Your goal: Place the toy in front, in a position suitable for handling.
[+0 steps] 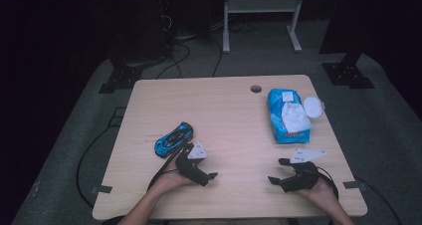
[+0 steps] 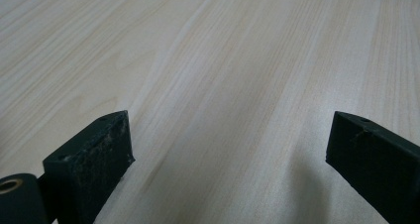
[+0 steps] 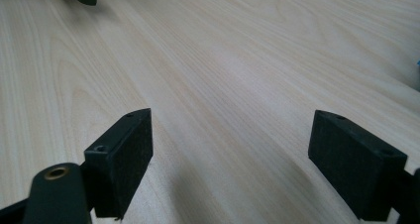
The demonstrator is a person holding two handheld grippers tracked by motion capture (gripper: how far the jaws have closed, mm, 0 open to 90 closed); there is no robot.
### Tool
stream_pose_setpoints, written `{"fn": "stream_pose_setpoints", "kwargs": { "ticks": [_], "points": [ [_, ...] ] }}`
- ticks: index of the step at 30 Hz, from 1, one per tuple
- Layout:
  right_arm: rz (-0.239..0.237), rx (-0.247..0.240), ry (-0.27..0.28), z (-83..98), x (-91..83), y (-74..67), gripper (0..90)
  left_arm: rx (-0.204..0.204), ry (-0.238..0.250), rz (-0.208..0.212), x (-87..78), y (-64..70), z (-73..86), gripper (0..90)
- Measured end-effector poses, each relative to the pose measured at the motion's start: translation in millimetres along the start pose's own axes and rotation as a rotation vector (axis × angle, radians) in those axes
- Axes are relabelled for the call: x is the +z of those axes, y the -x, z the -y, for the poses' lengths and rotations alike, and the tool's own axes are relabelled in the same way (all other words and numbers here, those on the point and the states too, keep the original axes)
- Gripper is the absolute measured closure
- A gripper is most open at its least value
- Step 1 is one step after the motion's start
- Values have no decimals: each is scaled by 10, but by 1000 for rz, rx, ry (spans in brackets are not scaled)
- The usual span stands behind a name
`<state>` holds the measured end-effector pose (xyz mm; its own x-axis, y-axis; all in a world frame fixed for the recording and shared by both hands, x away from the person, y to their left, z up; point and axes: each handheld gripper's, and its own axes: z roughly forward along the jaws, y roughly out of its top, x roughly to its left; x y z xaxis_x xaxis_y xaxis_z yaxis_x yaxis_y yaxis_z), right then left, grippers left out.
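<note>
High view first: a pale wooden table (image 1: 234, 135) seen from above, with my two forearms coming in from six o'clock. Farthest left, a blue toy car (image 1: 173, 139) lies on the wood, angled with one end toward one o'clock. Just beside it, at its five o'clock, sits my left gripper (image 1: 209, 179), jaws spread apart and holding nothing, pointing toward four o'clock. Left gripper view looks along those jaws, with bare wood grain between them. Moving right across the table, my right gripper (image 1: 278, 171) rests near the front edge, jaws also apart and empty, pointing toward nine o'clock. Right gripper view shows plain wood between its jaws, too. At twelve o'clock from that gripper, well apart, lies a blue wipes pack (image 1: 287, 115) with a white sheet poking out and its round white lid (image 1: 313, 106) flipped open to the right.
</note>
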<state>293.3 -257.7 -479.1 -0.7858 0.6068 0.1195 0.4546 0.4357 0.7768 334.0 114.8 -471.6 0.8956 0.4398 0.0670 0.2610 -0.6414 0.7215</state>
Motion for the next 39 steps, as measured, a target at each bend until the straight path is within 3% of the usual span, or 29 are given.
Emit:
{"fn": "stream_pose_setpoints", "kwargs": {
  "ticks": [16, 30, 35, 39],
  "points": [
    [4, -8, -5, -2, -6, -12, 167, -3, -1, -28, -67, -40, -29, 36],
    [9, -8, -6, -7, -2, -32, 167, -26, 54, -127, -383, -316, -78, 37],
    [10, -4, 1, -20, 1, -29, 167, -90, 63, -131, -502, -493, -69, 40],
    [9, 9, -7, -15, 13, -21, 167, -102, 54, -152, -565, -625, -70, 41]
  ]
}}
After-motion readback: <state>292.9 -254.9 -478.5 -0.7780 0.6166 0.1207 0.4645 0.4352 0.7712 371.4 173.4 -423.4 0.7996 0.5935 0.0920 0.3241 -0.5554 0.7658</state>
